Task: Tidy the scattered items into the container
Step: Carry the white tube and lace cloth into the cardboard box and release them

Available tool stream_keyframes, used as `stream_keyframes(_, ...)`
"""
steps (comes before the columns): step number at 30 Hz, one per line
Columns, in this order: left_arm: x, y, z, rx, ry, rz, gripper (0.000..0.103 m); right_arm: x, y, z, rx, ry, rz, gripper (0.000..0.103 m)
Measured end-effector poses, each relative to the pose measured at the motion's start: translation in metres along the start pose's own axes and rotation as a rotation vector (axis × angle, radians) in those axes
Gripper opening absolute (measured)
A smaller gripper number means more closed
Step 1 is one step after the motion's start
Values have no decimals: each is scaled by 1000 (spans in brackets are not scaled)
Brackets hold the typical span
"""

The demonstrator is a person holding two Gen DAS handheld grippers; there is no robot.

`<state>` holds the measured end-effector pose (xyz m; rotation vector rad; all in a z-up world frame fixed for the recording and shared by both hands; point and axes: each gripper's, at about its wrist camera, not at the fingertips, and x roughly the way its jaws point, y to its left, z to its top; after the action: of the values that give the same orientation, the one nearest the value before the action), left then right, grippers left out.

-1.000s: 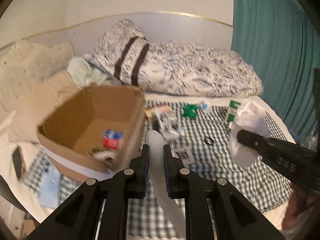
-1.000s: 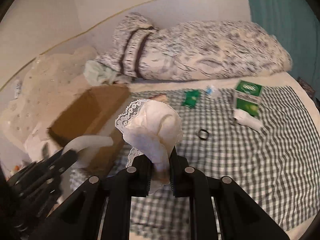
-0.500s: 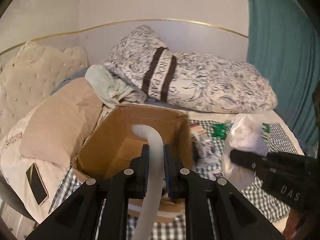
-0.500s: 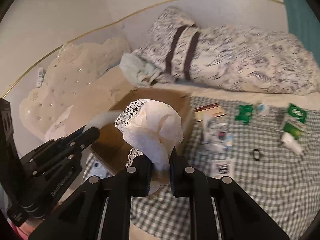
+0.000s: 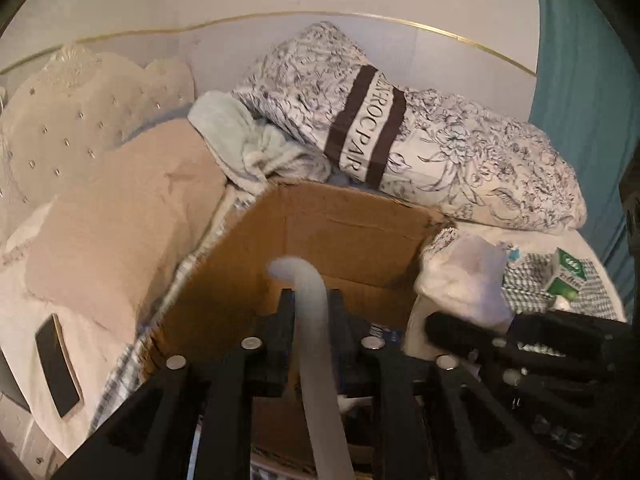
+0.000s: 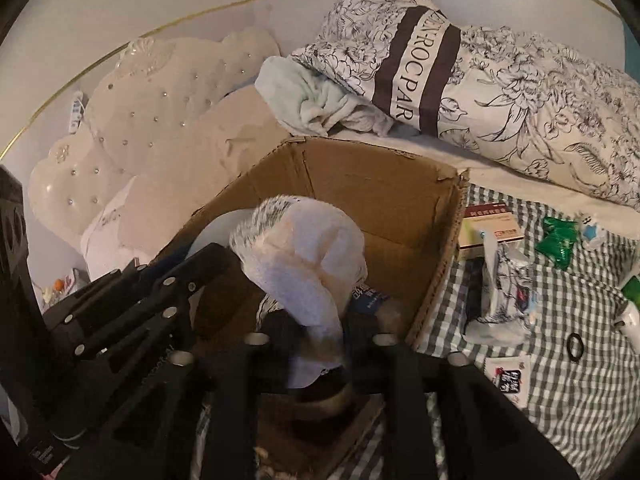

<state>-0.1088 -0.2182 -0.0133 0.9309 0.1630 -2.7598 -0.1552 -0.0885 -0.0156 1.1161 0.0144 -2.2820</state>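
Observation:
An open cardboard box (image 5: pixel 352 220) stands on the bed; it also shows in the right wrist view (image 6: pixel 384 184). My left gripper (image 5: pixel 310 300) is shut on a long white curved strip (image 5: pixel 316 320) and holds it over the box opening. My right gripper (image 6: pixel 320 324) is shut on a white lace-edged sock (image 6: pixel 308 252), also over the box, just right of the left gripper. The sock (image 5: pixel 468 280) shows in the left wrist view too. Small packets lie inside the box, mostly hidden.
Scattered on the checked sheet (image 6: pixel 560 360) right of the box: a red-and-white carton (image 6: pixel 490 224), a plastic-wrapped pack (image 6: pixel 504 292), a green packet (image 6: pixel 558 240), a black ring (image 6: pixel 575 347), a green-and-white box (image 5: pixel 568 272). Pillows (image 5: pixel 440 140) lie behind; a phone (image 5: pixel 56 364) lies left.
Both grippers have moved left from over the checked sheet to above the box opening, still holding the strip and the sock. The box now fills the middle of both views.

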Motion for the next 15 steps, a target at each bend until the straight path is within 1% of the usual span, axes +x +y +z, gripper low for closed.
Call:
stream_keyframes(1, -1, 2, -1, 5, -20, 38, 57, 1, -4, 1, 19, -4, -17, 58)
stream_keyframes(2, -1, 4, -2, 3, -31, 75, 74, 1, -10, 3, 39, -14, -51, 69)
stream_keyframes(3, -1, 10, -3, -16, -40, 109, 99, 0, -16, 3, 64, -27, -73, 71)
stream_keyframes(4, -3, 14, -3, -33, -47, 96, 103, -2, -27, 2, 92, -42, -53, 71)
stream_keyframes(6, -6, 20, -4, -77, -56, 38, 103, -6, -41, 1, 128, -51, -24, 72)
stream_keyframes(7, -7, 20, -4, -88, -51, 32, 103, -10, -46, 0, 141, -60, -29, 72)
stream_keyframes(10, -10, 9, -3, -78, -36, 43, 103, -29, -60, -3, 127, -100, -63, 72)
stream_keyframes(13, -17, -15, -4, -35, -35, 39, 103, -53, -76, -11, 103, -161, -122, 72)
stream_keyframes(15, -20, -37, -4, -4, -26, 22, 103, -67, -94, -13, 97, -195, -181, 75)
